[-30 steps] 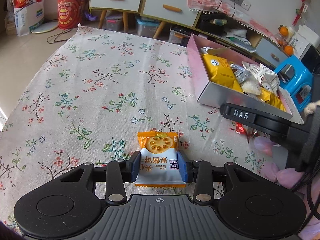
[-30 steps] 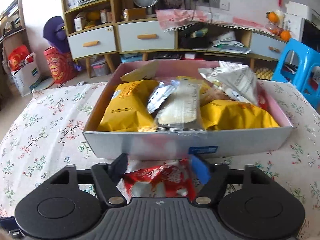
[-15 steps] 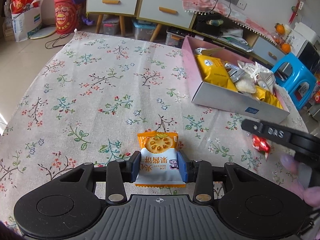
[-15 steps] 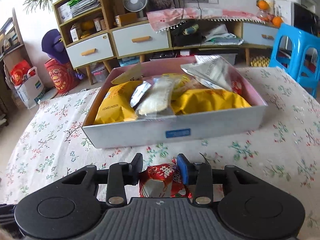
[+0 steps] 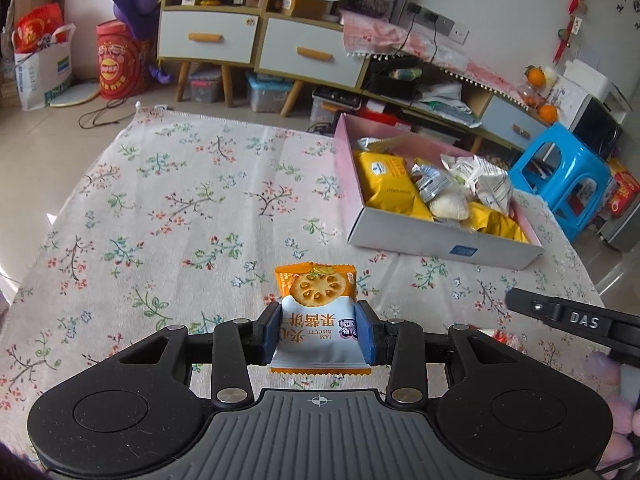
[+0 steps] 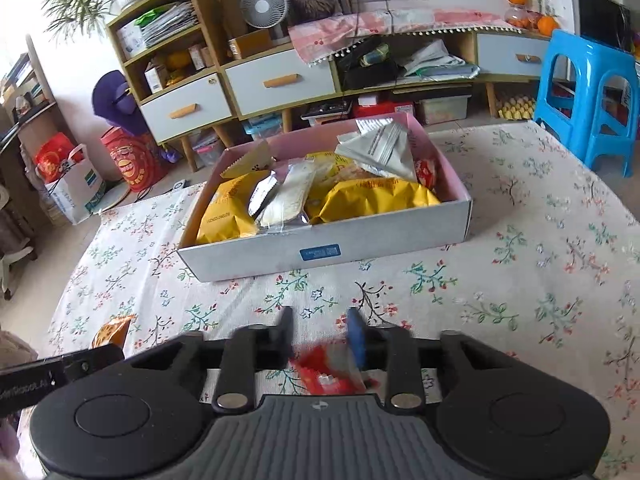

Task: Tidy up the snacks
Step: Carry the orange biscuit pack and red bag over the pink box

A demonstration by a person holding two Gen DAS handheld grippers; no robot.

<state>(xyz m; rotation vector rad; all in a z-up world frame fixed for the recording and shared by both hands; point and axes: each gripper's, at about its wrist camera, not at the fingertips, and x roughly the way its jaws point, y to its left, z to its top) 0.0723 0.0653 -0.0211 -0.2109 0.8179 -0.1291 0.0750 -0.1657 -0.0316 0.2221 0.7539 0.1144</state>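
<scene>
My left gripper [image 5: 319, 330] is shut on an orange and white jam biscuit packet [image 5: 318, 312], held above the floral tablecloth. The pink and grey box [image 5: 436, 240] full of snack packets stands to the front right of it. In the right wrist view the box [image 6: 320, 250] lies straight ahead. My right gripper [image 6: 320, 332] has its jaws about a packet's width apart, with a red snack packet [image 6: 326, 372] between them near their base; the packet is blurred and I cannot tell if the pads grip it.
The floral tablecloth [image 5: 180, 208] covers the table. A blue stool [image 6: 592, 92] stands at the right. Cabinets with drawers [image 6: 276, 80], bags and a fan stand behind the table. The other gripper's body [image 5: 576, 320] shows at the left view's right edge.
The right gripper has pulled back from the box and its jaws have drawn closer around the red packet. The left gripper has risen and tilted up with the biscuit packet still in it.
</scene>
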